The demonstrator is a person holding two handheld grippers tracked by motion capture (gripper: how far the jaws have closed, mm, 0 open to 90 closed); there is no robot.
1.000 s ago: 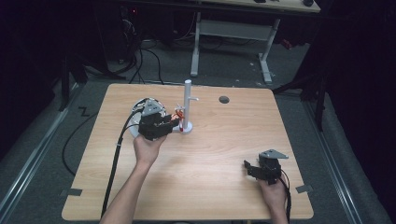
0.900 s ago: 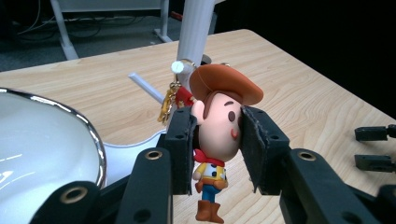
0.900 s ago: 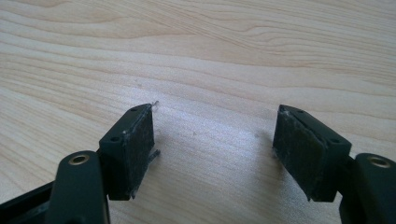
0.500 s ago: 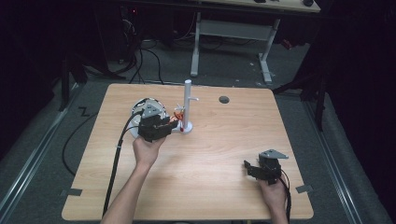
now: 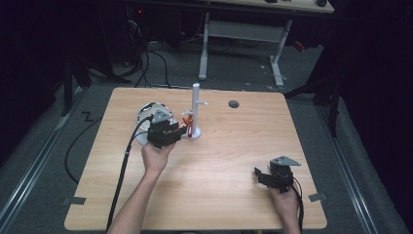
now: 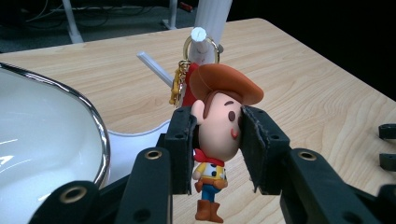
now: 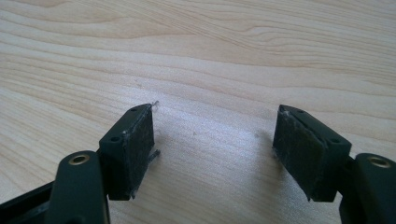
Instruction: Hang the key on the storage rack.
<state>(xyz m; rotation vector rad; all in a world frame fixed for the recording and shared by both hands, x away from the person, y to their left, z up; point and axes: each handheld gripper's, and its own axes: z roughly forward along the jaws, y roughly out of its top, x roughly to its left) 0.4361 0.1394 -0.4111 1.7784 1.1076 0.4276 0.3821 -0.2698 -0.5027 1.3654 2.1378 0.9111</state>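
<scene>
Left tool (image 6: 218, 154) clamped on cowboy keychain (image 6: 219, 135) | right tool (image 7: 215, 154) apart, idle | risk: I tug, ring (image 6: 201, 46) snags white stand (image 5: 195, 109), topples.

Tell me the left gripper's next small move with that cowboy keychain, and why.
Probably open the fingers. The left gripper clamps the head of the cowboy figure keychain, and its gold ring already seems looped over a peg of the white post stand, so releasing should leave it hanging there.
</scene>
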